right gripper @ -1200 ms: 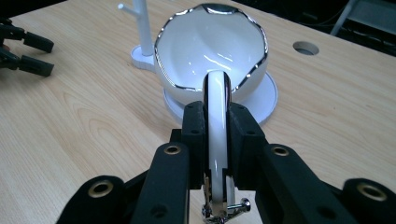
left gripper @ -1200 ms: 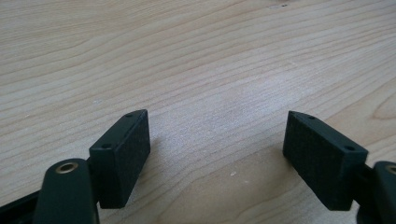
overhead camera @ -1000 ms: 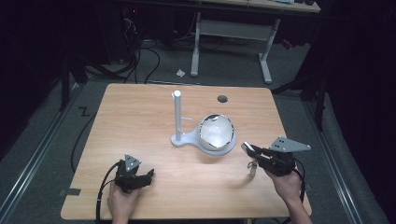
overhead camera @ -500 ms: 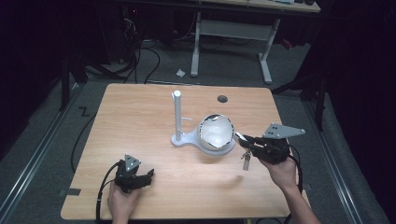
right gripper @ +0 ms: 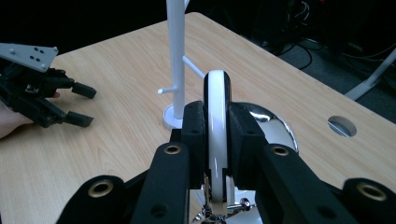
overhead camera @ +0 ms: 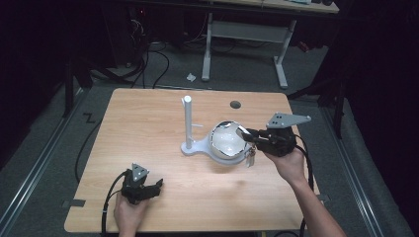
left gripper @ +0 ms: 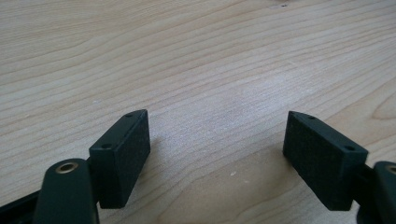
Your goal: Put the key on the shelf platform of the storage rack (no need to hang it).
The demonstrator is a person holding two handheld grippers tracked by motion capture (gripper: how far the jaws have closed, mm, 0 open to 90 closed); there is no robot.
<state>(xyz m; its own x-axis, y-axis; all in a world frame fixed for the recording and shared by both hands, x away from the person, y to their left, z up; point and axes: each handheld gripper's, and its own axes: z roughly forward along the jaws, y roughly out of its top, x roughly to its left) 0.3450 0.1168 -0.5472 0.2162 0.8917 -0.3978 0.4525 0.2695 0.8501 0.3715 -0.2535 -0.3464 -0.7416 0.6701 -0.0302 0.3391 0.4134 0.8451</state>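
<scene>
A white ring (right gripper: 217,135) with a metal clasp (overhead camera: 250,156) dangling beneath it, seemingly a keyring, is clamped edge-on between the jaws of the right gripper (overhead camera: 245,134), so that its open loop is left free, probably to be slipped over a peg. It is held in the air just above the shiny metal bowl (overhead camera: 225,141), which sits on the wooden table (overhead camera: 148,118) touching the round foot of the white stand (overhead camera: 188,124). The two short pegs near the middle of the stand's upright pole are bare, and nothing is hung on them yet. No contents can be made out in the bowl; its mirrored inside is too bright to be read with certainty. The left gripper (left gripper: 217,156) is rested low over the table near the front left edge, well apart from the stand, its jaws spread wide with nothing between them, apparently kept out of the way.
</scene>
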